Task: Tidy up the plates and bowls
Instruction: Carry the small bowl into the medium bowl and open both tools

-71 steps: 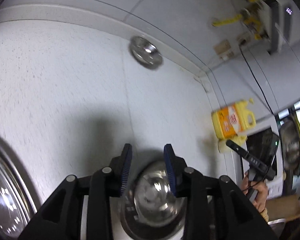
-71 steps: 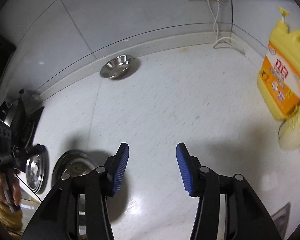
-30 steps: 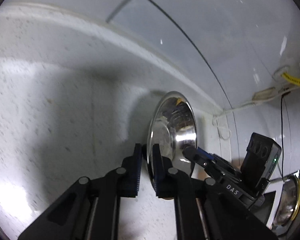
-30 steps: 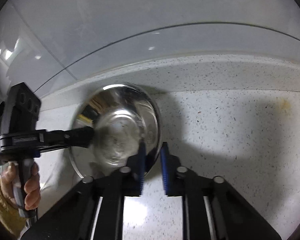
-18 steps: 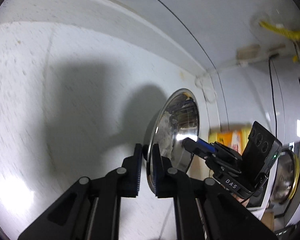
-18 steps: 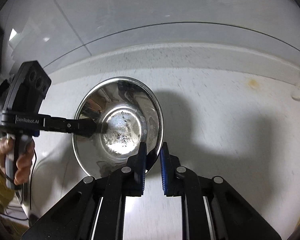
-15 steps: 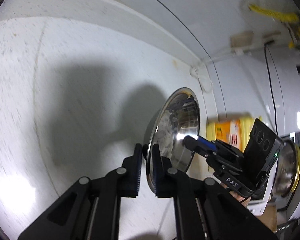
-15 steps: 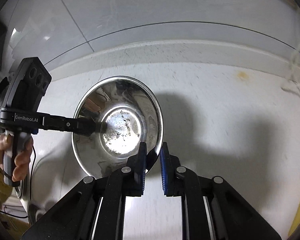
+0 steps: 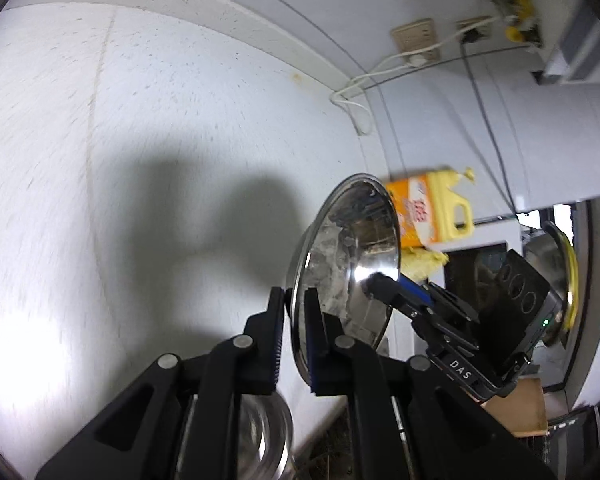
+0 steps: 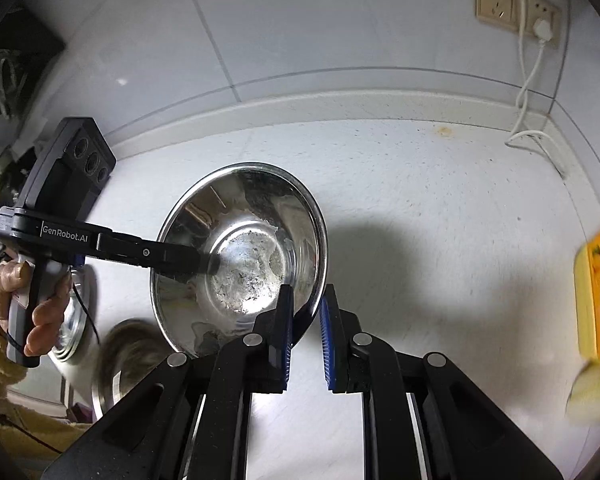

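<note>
Steel bowl [image 10: 240,256] off the bench [image 10: 420,208], tilted; left tongs [image 9: 292,344] and right tongs [image 10: 305,332] each clamped on its rim, opposite sides.

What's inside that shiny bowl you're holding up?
The steel bowl holds no food: only whitish, dark-flecked smears on its bottom. The left gripper and right gripper clamp its rim. Behind it, the countertop is partly hidden.

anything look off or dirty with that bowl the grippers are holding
Yes. The steel bowl carries a whitish, speckled residue across its inner base, so it looks unwashed. It is also tilted steeply on edge, pinched at the rim by both the left gripper and the right gripper.
</note>
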